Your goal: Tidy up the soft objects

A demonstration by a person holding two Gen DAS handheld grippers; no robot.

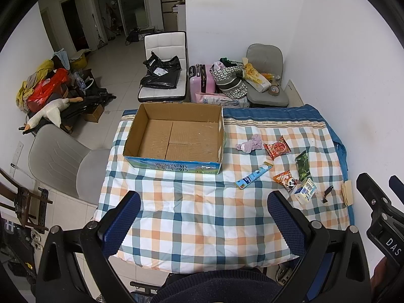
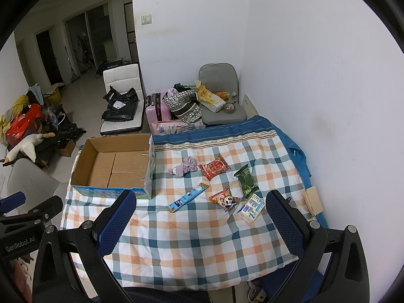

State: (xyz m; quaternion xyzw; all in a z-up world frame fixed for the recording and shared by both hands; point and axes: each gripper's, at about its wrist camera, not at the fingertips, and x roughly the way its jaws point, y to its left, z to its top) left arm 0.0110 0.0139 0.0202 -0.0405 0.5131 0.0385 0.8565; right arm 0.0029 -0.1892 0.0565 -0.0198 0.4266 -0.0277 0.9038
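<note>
Nothing is sorted yet, by my reckoning: the cardboard box (image 1: 174, 136) sits empty at about eleven o'clock from my left claw (image 1: 204, 209), its flaps open and bare brown floor showing. Both my claws hang over the near edge of the checked quilt (image 1: 202, 217), jaws spread wide, gripping nothing; my right claw (image 2: 202, 209) is the same, wide and empty. Everything to be gathered lies loose around one o'clock: a crumpled lilac cloth (image 2: 183, 166) farthest back, a red snack packet (image 2: 214, 167) just beside it, a green packet (image 2: 246, 181) further right, a long blue stick pack (image 2: 188, 197), an orange panda packet (image 2: 224, 198), and a small tissue pack (image 2: 251, 207) nearest my right claw. All six remain outside the box, so the whole job is ahead of me.
</note>
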